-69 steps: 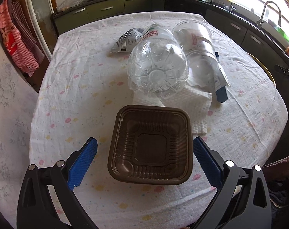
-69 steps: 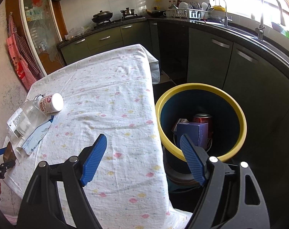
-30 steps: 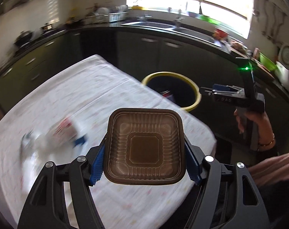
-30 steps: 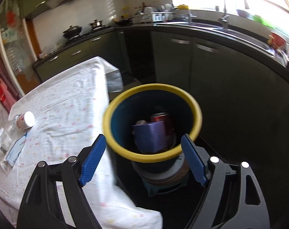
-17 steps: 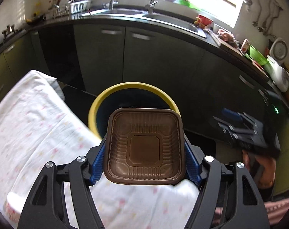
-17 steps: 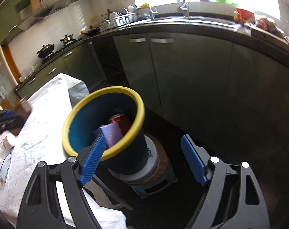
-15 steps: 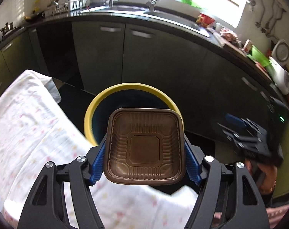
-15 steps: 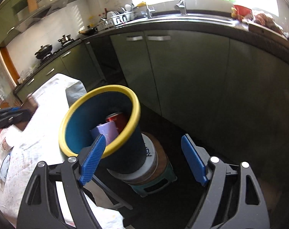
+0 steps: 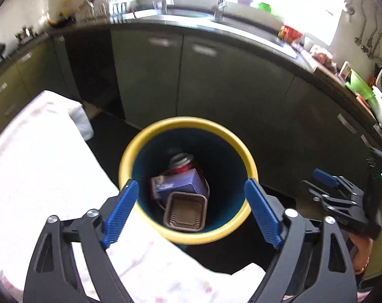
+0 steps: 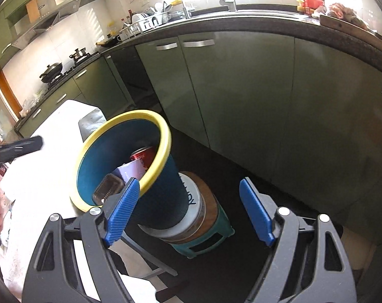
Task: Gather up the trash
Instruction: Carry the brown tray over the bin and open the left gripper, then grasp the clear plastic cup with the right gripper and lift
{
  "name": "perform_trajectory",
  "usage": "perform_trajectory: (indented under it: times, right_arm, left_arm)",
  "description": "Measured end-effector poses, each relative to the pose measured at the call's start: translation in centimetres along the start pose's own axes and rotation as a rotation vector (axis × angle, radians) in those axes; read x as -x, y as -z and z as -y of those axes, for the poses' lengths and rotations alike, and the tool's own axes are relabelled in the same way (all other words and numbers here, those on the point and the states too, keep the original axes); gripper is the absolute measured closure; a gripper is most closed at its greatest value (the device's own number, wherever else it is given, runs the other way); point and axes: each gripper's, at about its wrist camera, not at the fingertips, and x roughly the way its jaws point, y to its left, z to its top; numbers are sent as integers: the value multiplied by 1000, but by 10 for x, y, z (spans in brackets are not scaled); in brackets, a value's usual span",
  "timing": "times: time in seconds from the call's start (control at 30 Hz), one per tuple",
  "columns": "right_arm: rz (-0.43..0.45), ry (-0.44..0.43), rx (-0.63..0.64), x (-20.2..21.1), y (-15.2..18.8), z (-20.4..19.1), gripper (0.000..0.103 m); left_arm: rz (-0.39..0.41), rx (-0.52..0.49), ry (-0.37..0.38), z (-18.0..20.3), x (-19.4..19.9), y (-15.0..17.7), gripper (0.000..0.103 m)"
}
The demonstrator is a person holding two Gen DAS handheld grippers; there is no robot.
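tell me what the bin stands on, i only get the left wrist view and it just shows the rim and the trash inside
observer: The right wrist view shows it. The bin stands on a white tub, and the tub sits on a wood-topped teal stool on the dark floor.
operator: ok and is the right gripper carrying anything, its a blur on my edge
observer: No. The right gripper is open, with nothing between its fingers; it points at the outer side of the bin and the floor beside it.
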Motion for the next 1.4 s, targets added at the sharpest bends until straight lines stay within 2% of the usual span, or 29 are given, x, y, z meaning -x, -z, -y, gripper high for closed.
perform_trajectory:
  times: [0.17, 0.3, 0.37, 0.5, 0.63, 0.8, 0.87, 0.93, 1.03, 1.1, 1.2, 1.3, 1.4]
  right_arm:
    - [-8, -25, 47, -1, -1, -21, 26]
    - [-15, -58, 105, 0, -2, -51, 26]
    - [-24, -86, 148, 0, -4, -70, 26]
    - [-57, -203, 272, -4, -4, -132, 26]
    - [-114, -376, 415, -3, 4, -209, 26]
    - [-190, -537, 580, 1, 23, -300, 26]
    - [-224, -569, 616, 4, 32, -328, 26]
    - [-221, -603, 667, 11, 43, -356, 26]
    - [-198, -729, 845, 31, 66, -400, 25]
    - [-194, -774, 991, 33, 80, -423, 19]
    - [-162, -774, 1161, 33, 92, -445, 10]
    - [-161, -784, 1284, 28, 98, -458, 8]
    - [-189, -760, 1392, 14, 105, -472, 7]
  left_arm:
    - [95, 31, -33, -16, 72, 32, 13]
    - [136, 82, -51, -36, 126, 76, 9]
    - [153, 112, -98, -49, 153, 105, 9]
    - [164, 170, -213, -76, 197, 154, 8]
    - [173, 271, -321, -110, 238, 204, 7]
    - [202, 382, -366, -147, 268, 249, 7]
    - [211, 408, -380, -157, 276, 262, 7]
    - [220, 423, -396, -162, 283, 275, 7]
    - [230, 436, -397, -169, 292, 290, 7]
    - [236, 440, -404, -168, 295, 293, 7]
    - [239, 445, -417, -170, 300, 301, 7]
    - [236, 453, -430, -172, 302, 304, 7]
    - [240, 466, -431, -176, 303, 307, 7]
